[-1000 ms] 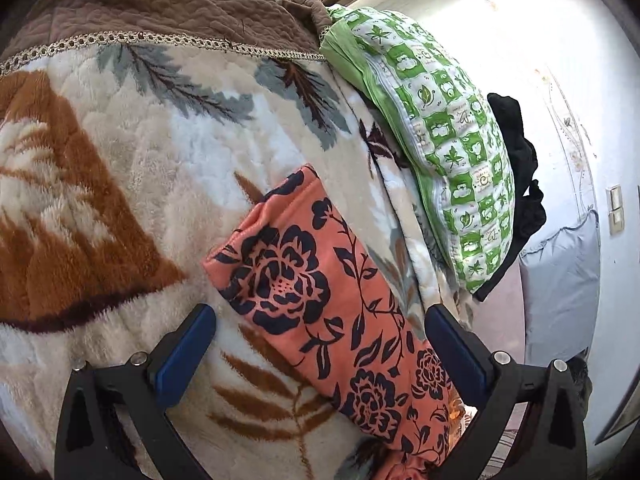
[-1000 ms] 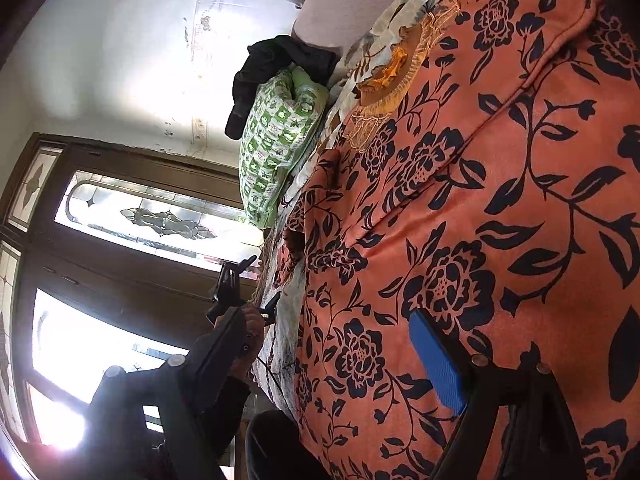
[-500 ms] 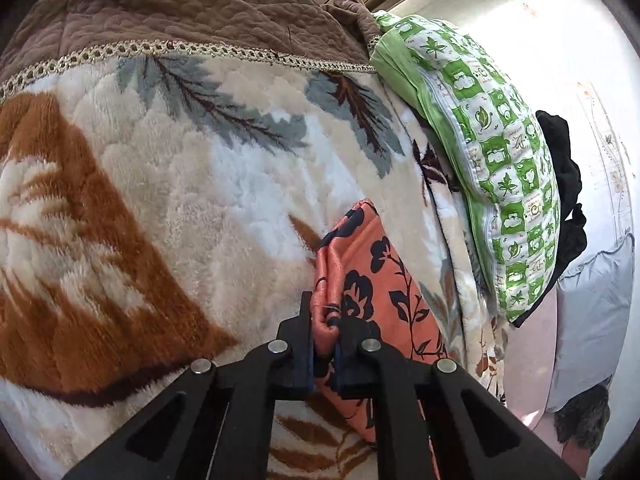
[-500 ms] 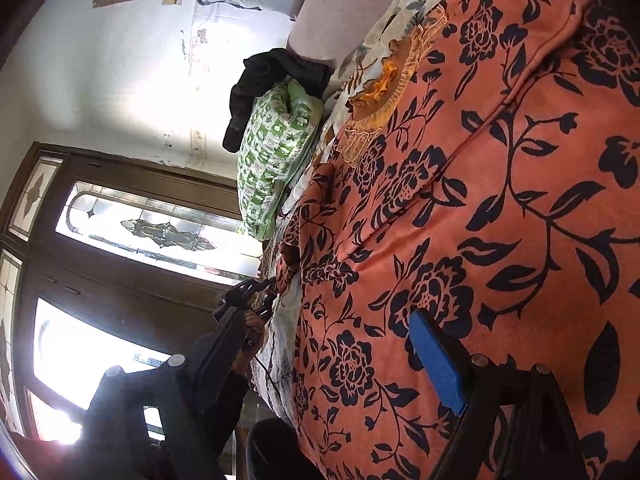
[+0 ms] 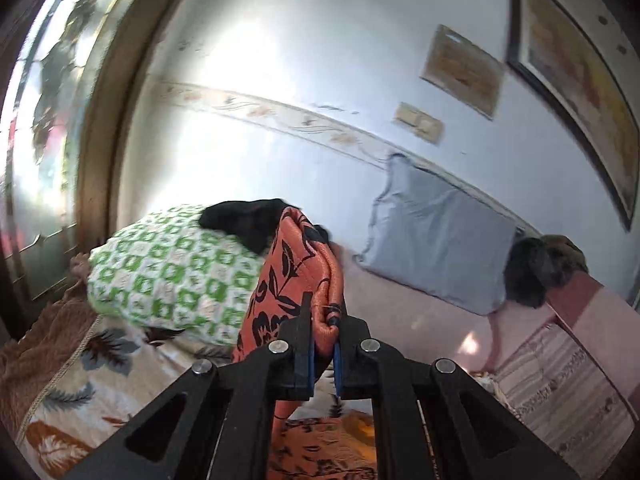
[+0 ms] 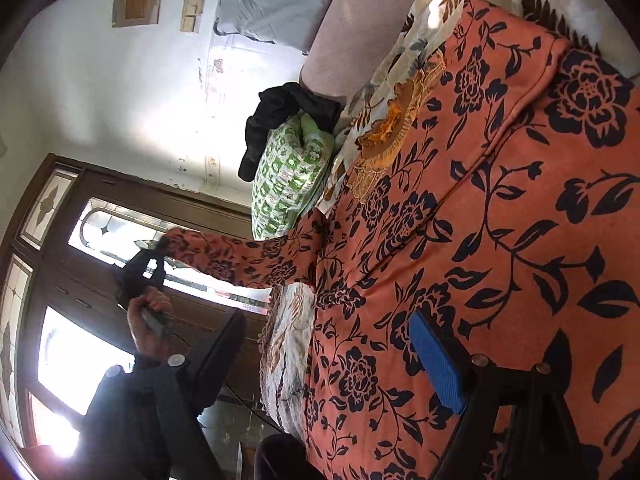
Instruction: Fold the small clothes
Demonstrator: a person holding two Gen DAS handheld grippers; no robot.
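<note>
L gripper (image 5: 323, 336) is pinched tight on the end of a sleeve (image 5: 296, 264) of the orange top (image 6: 500, 208), holding it up in the air w/ the wall behind. The rest of the top lies flat on the blanket (image 5: 80, 392). R gripper (image 6: 332, 344) is just over the top, fingers wide apart, blue pad (image 6: 438, 364) near the cloth. Green pillow (image 5: 172, 264) sits behind w/ a black cloth (image 5: 244, 220) on it.

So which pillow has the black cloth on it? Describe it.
On the bed, look toward the window end beside the lifted orange floral garment. The green-and-white checked pillow lies there, black cloth draped over it; the grey pillow against the wall is plain.
</note>
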